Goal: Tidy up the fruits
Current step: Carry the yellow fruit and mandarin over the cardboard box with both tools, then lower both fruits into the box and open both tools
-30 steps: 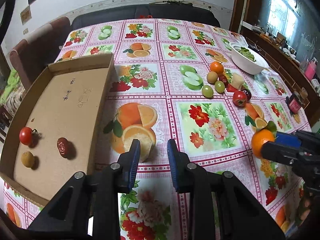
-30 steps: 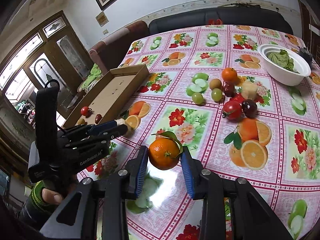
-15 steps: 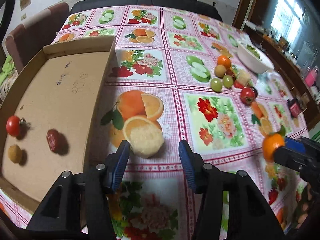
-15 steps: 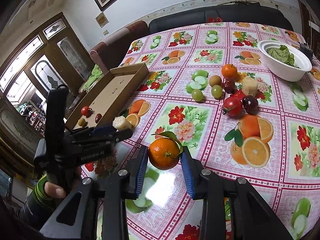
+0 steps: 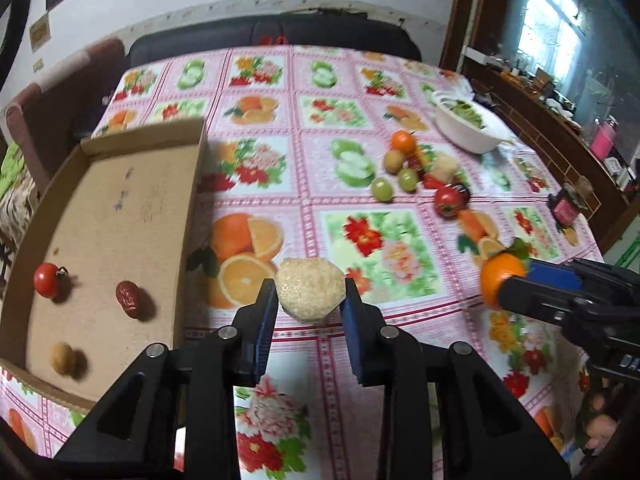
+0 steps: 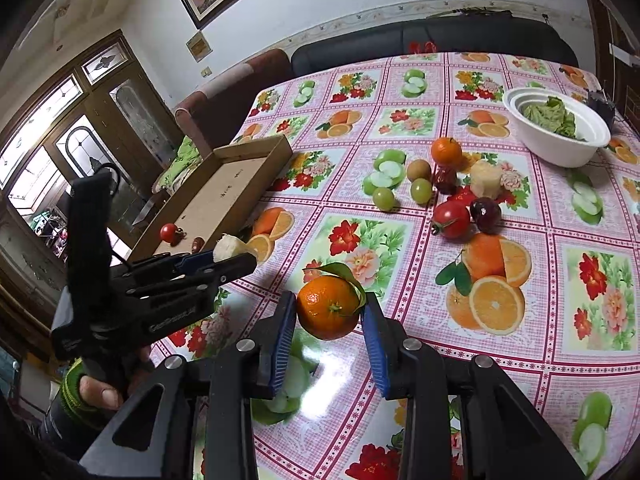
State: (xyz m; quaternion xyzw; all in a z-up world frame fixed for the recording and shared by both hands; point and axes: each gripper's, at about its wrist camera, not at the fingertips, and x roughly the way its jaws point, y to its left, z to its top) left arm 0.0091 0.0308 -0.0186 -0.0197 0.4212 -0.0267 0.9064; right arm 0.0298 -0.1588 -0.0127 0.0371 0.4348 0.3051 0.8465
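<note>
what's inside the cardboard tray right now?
Inside the cardboard tray: a cherry tomato, a red date and a small tan fruit, lying apart near one end. The near corner is cut off by the left gripper.

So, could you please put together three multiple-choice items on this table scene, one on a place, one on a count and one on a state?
1. Where is the white bowl of greens?
A. inside the cardboard tray
B. on the tablecloth, beyond the loose fruit
C. on the sofa

2. How many items lie in the cardboard tray?
A. three
B. one
C. five

3. What does the right claw hold?
A. nothing
B. a green grape
C. an orange with a leaf

Answers: 1 B, it stands on the cloth at the far right. 2 A, a cherry tomato, a red date and a small tan fruit. 3 C, both pads press its sides.
</note>
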